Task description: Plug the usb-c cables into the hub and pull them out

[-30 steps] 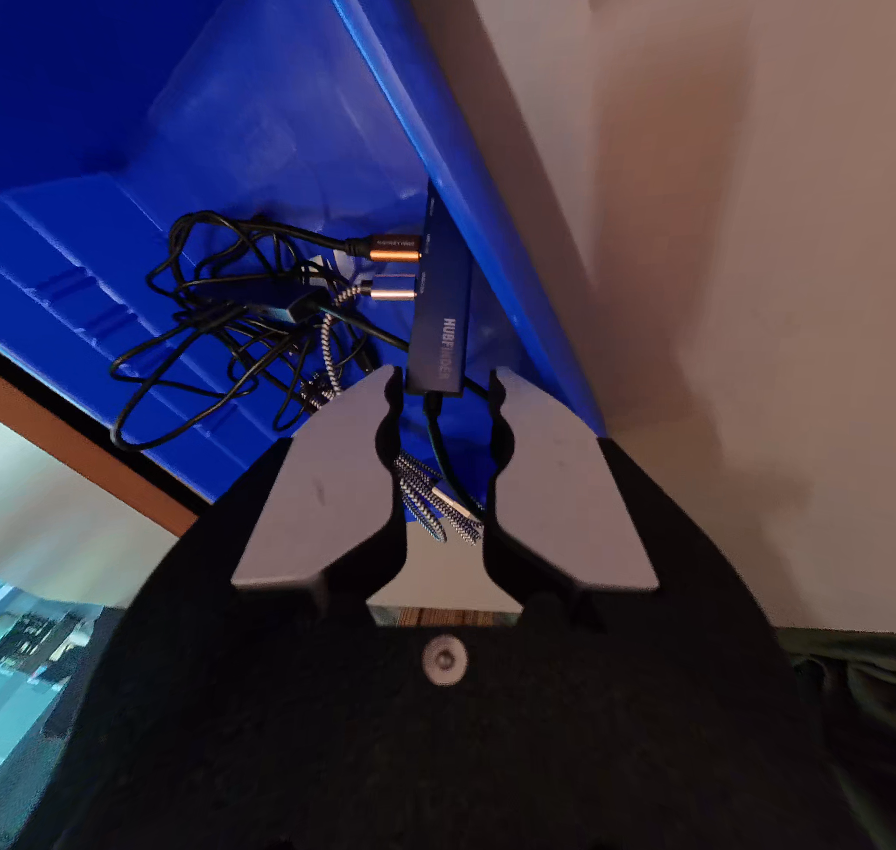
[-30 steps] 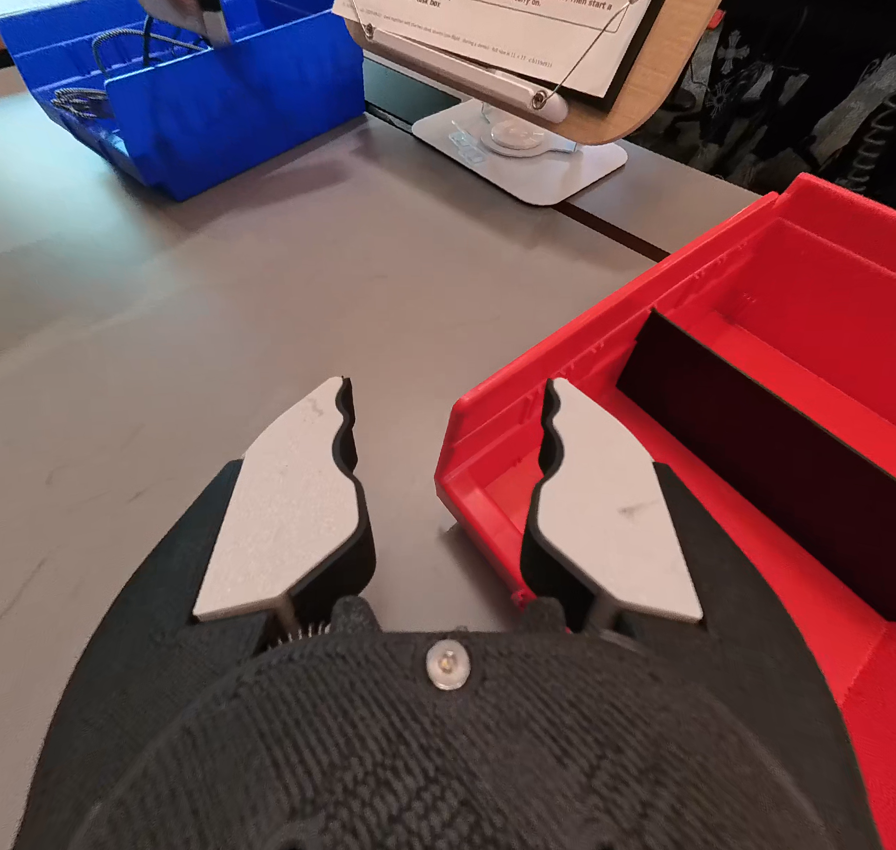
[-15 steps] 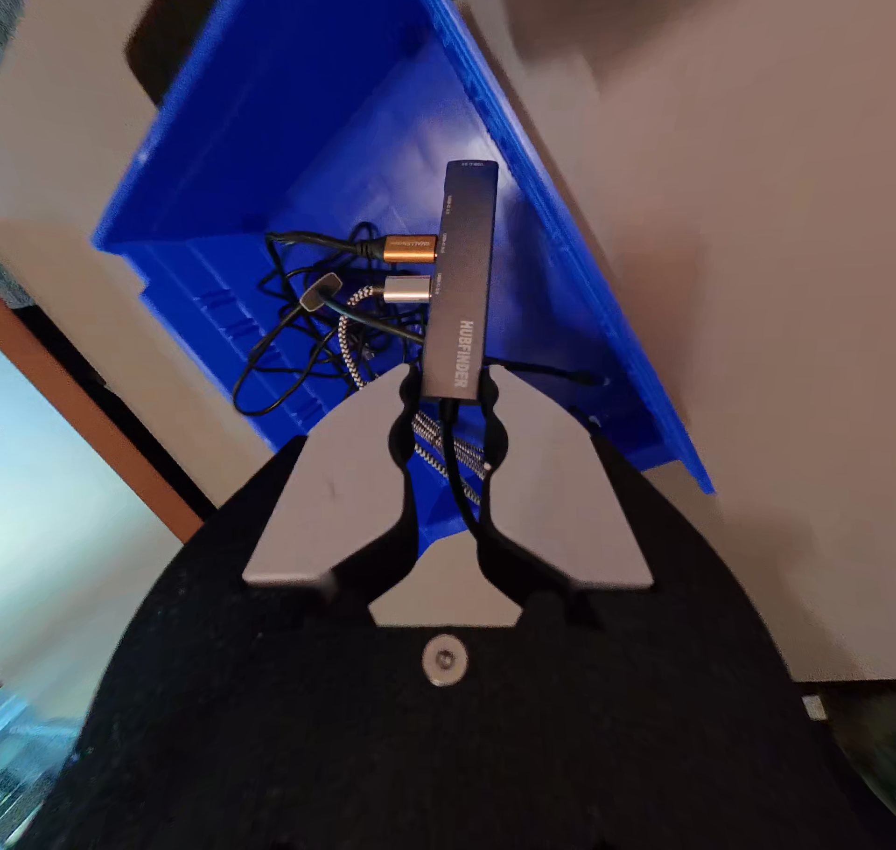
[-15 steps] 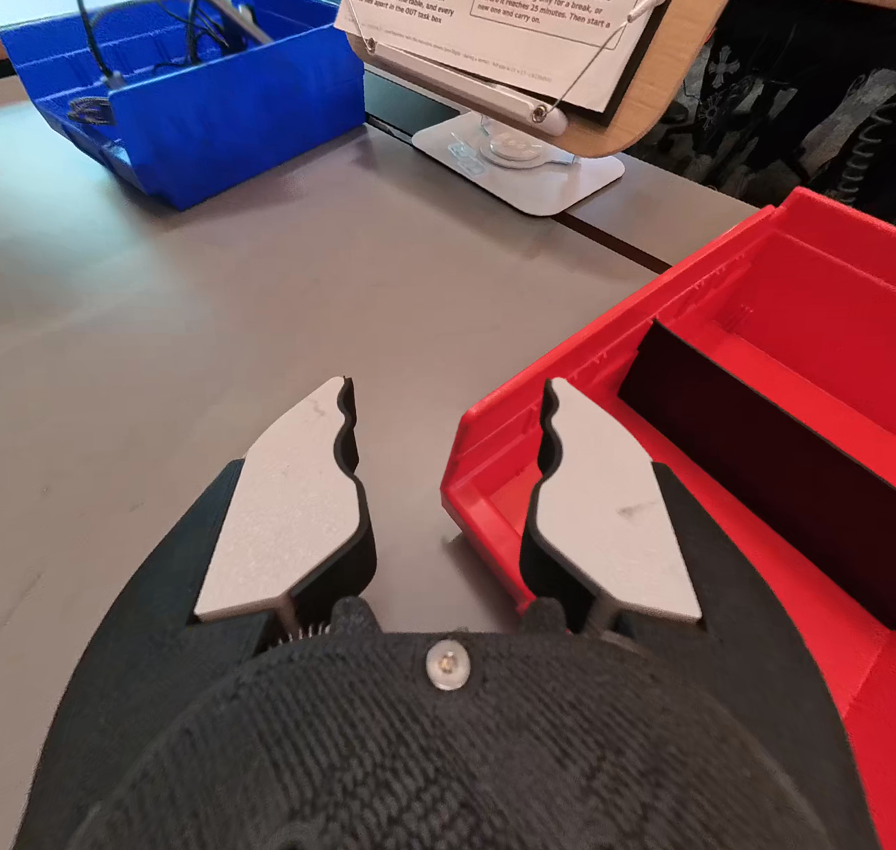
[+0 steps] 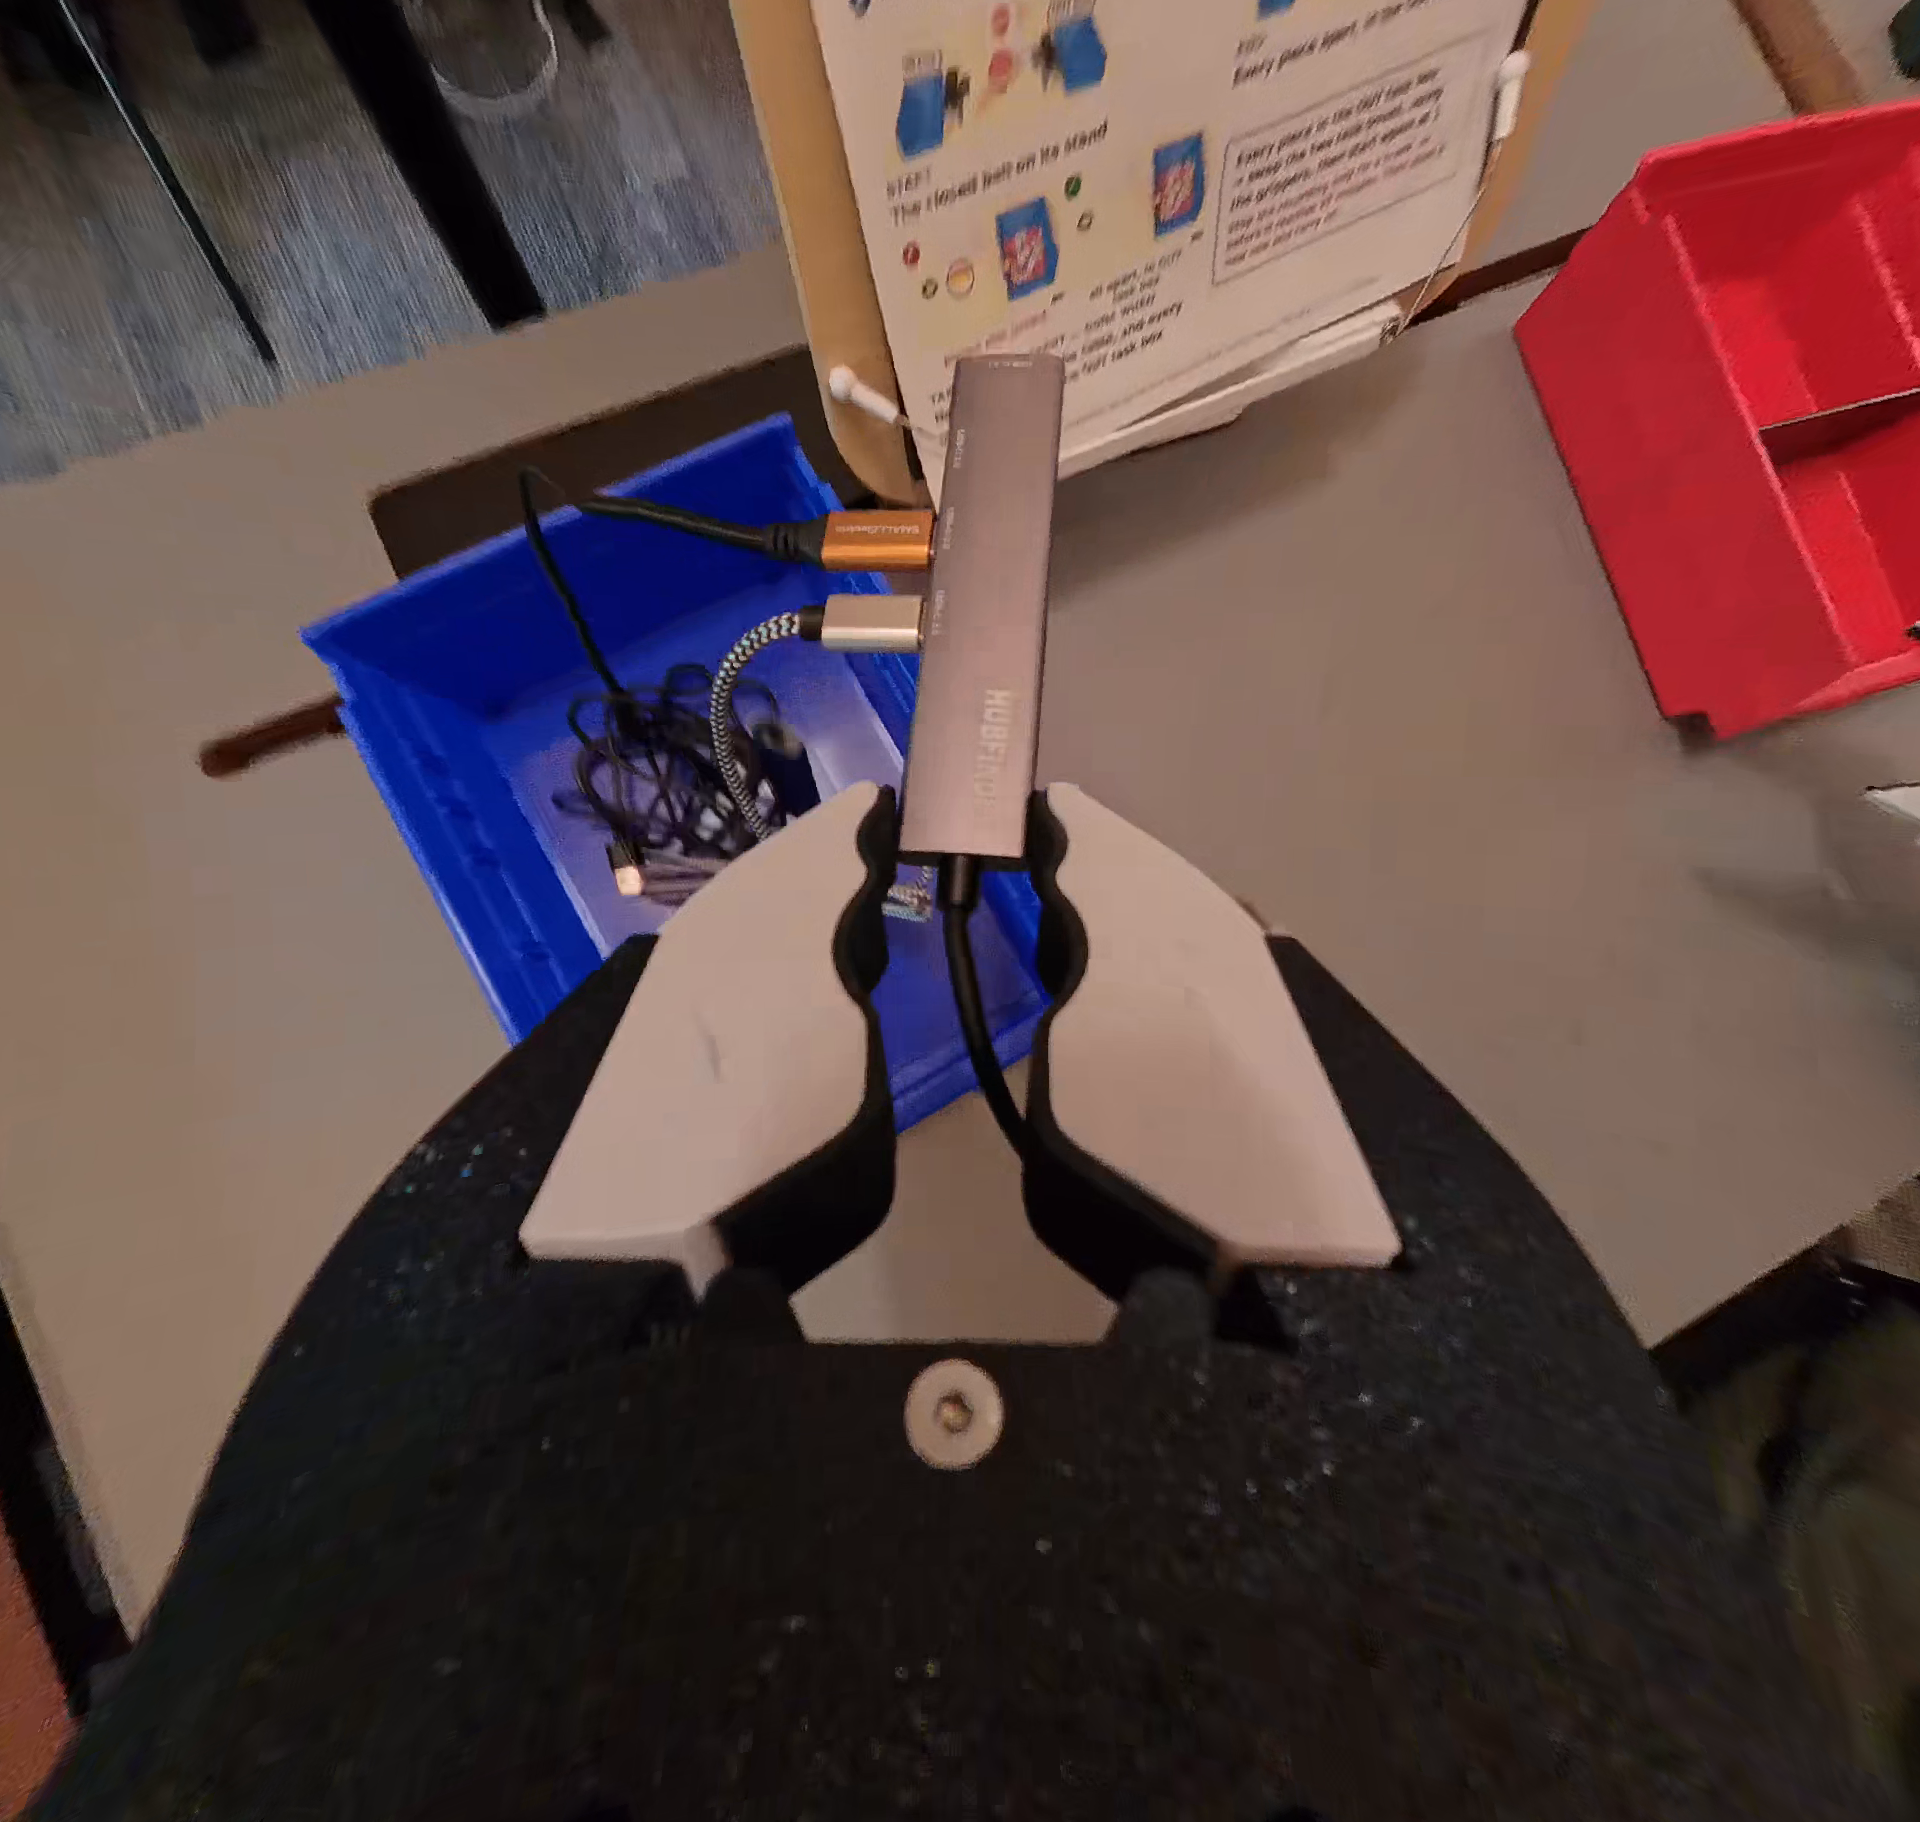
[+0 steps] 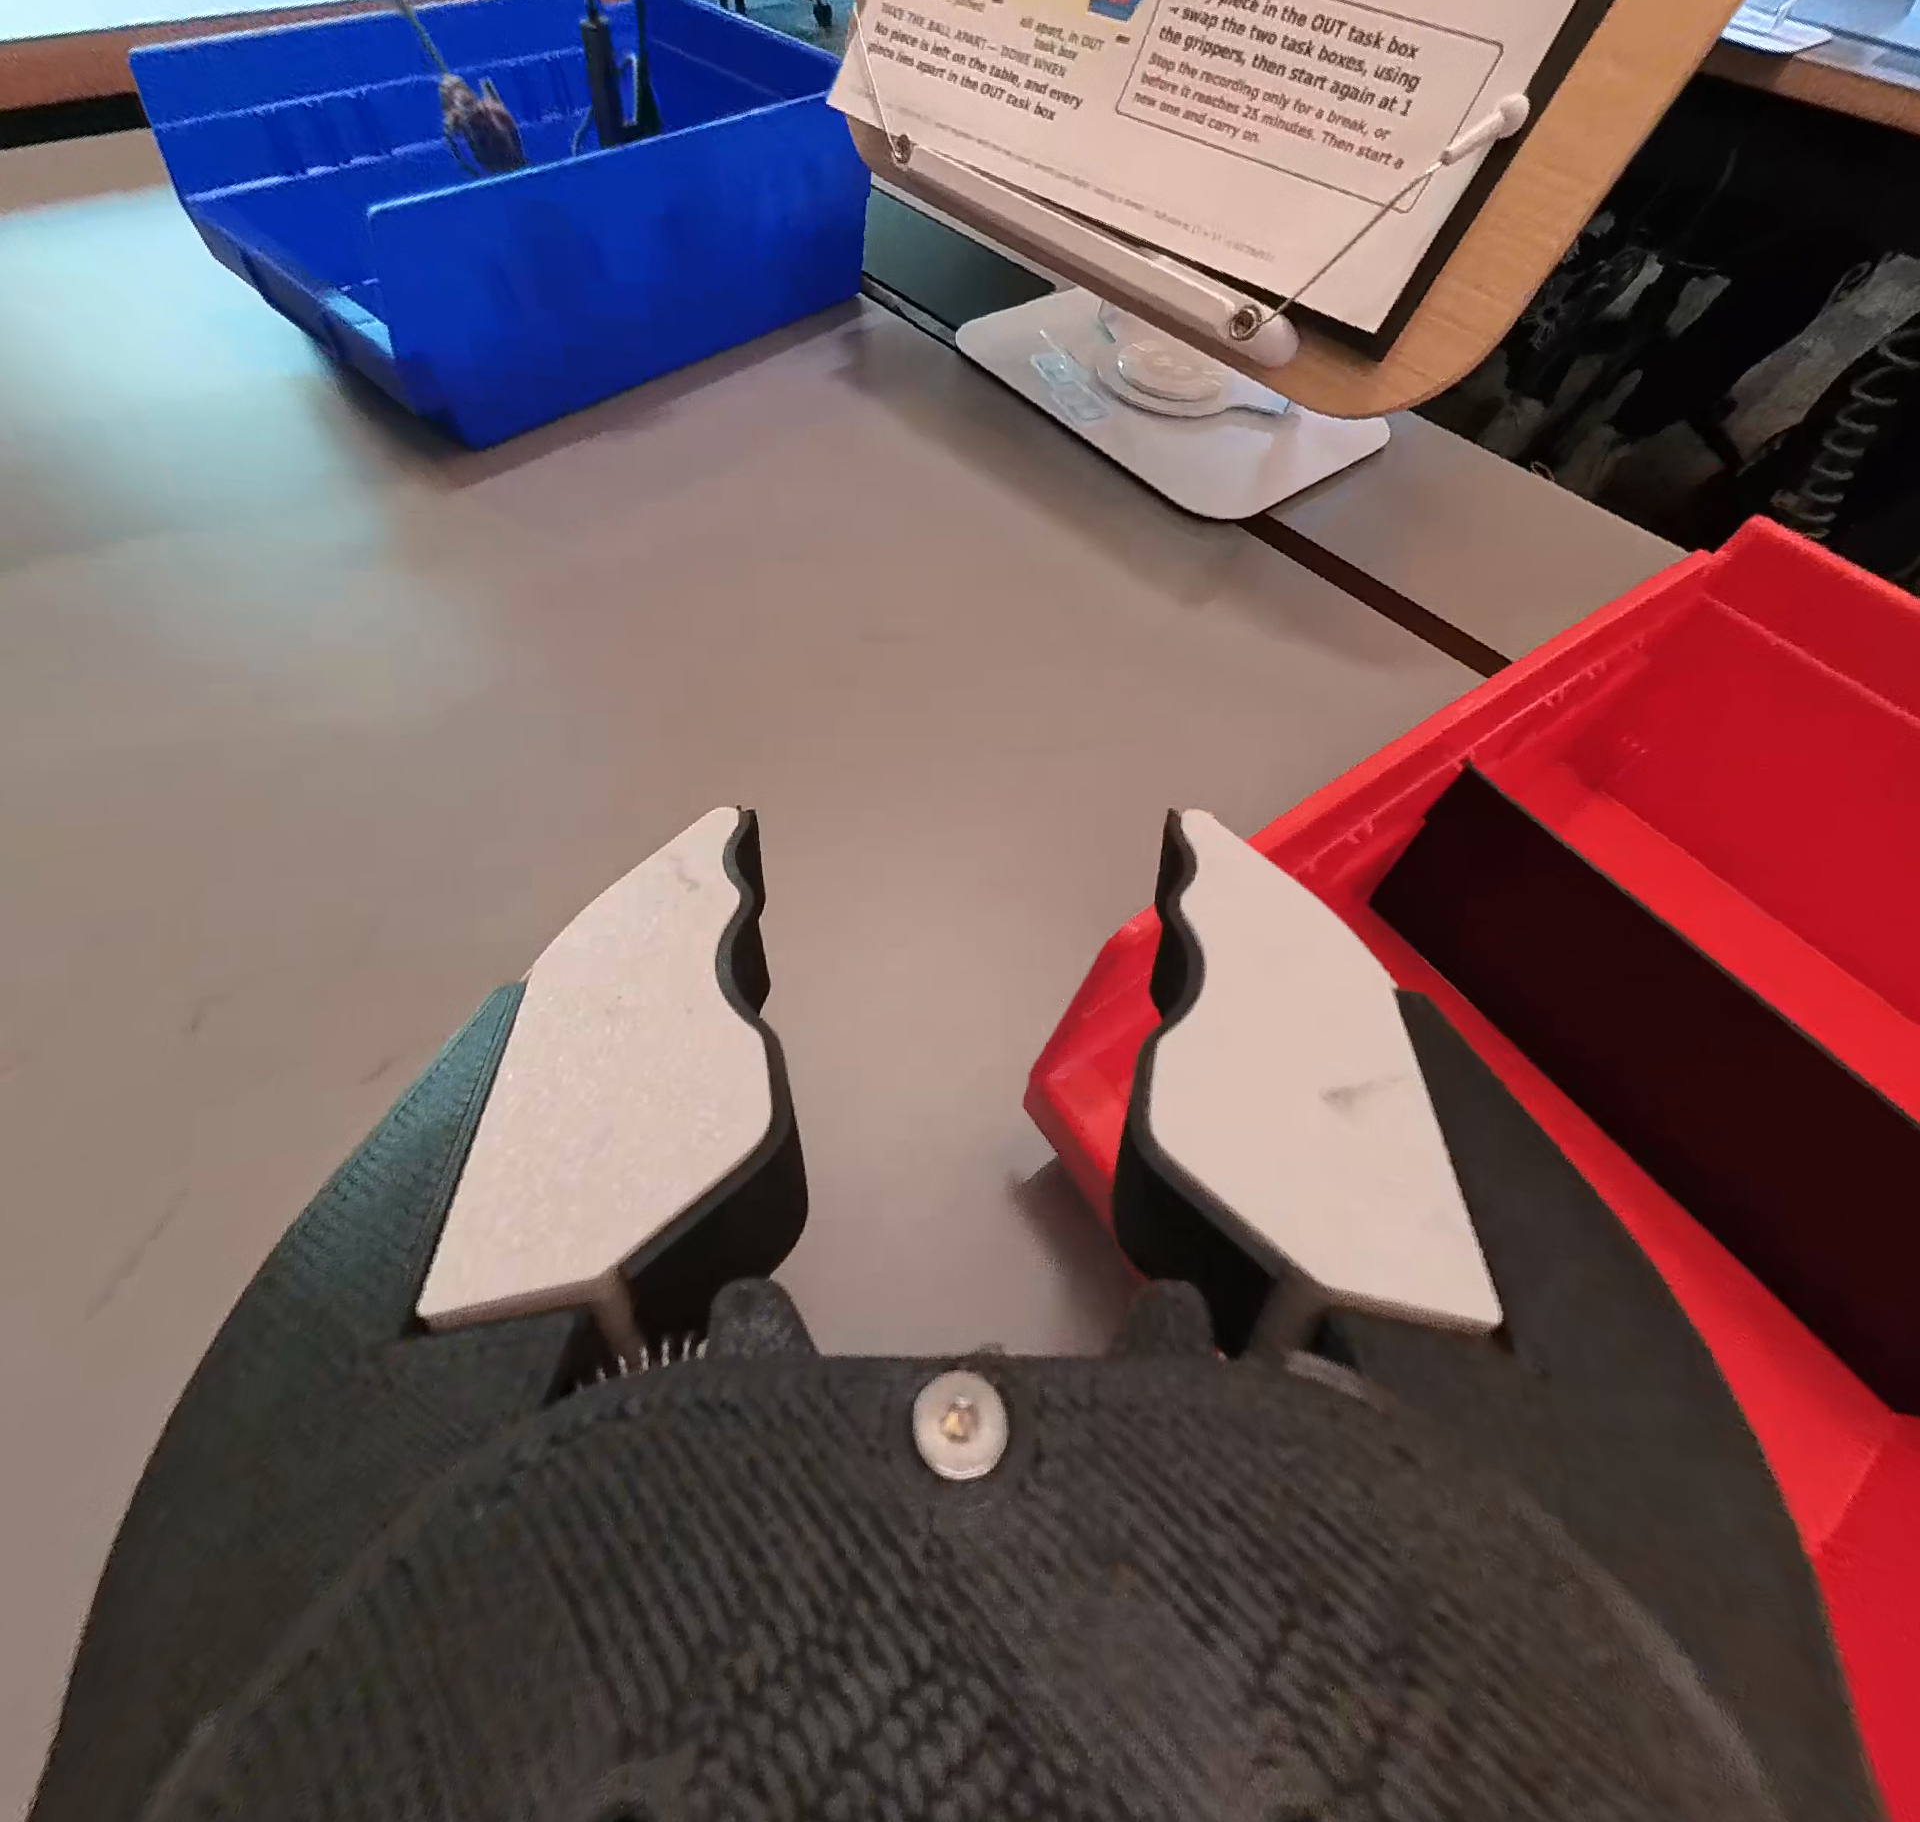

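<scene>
Already the hub [image 5: 982, 619] is off the table, a slim grey bar pinched at its lower end by the left gripper [image 5: 956, 816], held roughly upright above the near right corner of the blue bin [image 5: 457, 671]. Two plugs sit in its left side: an orange-shelled one [image 5: 873, 541] on a black cable, and below it a silver one [image 5: 871, 624] on a braided cable [image 5: 732, 723]. Both leads trail down into a tangle of cables [image 5: 665, 775] on the bin floor (a loose connector end lies there too, type unclear). The hub's own black lead [image 5: 966, 993] drops between the jaws.

So the plug-in half looks done for at least two cables; whether more in the tangle are meant to go in can't be told. The pull-out half has not begun, since both plugs are seated.

The right gripper [image 6: 961, 827] hovers low over the table [image 6: 727, 629] by the near left corner of the red bin [image 6: 1558, 837], jaws spread wide w/ nothing between them, well apart from the hub. Likely its job is to come across and draw each plug out sideways while the left one steadies the bar.

An instruction sheet on a stand [image 6: 1174, 390] is at the table's far edge, between the bins.
</scene>
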`<action>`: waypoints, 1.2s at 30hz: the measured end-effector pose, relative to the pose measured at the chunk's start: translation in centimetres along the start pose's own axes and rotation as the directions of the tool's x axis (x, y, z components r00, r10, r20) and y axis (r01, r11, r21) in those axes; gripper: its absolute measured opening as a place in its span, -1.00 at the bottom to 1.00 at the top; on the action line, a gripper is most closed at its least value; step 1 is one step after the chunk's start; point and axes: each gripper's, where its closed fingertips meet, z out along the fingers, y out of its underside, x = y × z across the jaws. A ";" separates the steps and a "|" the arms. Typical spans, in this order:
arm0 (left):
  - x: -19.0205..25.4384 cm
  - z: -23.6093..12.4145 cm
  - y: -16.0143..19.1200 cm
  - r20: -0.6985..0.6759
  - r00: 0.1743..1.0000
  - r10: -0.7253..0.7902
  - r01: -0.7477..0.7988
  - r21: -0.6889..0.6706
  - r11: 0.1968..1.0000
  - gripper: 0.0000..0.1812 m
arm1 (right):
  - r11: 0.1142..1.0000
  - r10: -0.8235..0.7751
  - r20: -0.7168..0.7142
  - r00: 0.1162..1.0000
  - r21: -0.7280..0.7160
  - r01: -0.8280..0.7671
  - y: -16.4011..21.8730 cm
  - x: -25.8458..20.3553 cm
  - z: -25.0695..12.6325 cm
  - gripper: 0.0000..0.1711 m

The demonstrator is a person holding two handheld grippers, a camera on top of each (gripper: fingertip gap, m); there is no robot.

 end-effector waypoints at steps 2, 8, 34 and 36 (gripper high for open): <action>0.3 -1.4 -0.6 0.012 0.998 0.059 -0.060 0.071 0.996 -0.73 | 1.000 -0.006 -0.003 1.000 0.008 0.007 -0.2 -0.1 -0.2 -0.14; 2.7 -7.3 -3.5 0.111 0.950 0.293 -0.311 0.205 0.928 -0.74 | 1.000 -0.007 -0.012 1.000 0.023 0.007 -0.6 -0.1 -0.7 -0.15; 29.4 -0.4 12.3 -0.215 0.300 0.929 -0.754 0.543 0.370 -0.73 | 0.888 -0.050 0.459 0.887 0.426 -0.171 -9.8 -9.7 -6.5 -0.26; 30.4 2.4 15.4 -0.288 0.271 0.919 -0.741 0.546 0.390 -0.74 | 0.880 -0.166 0.339 0.926 0.475 -0.016 -9.6 -9.7 -6.0 -0.20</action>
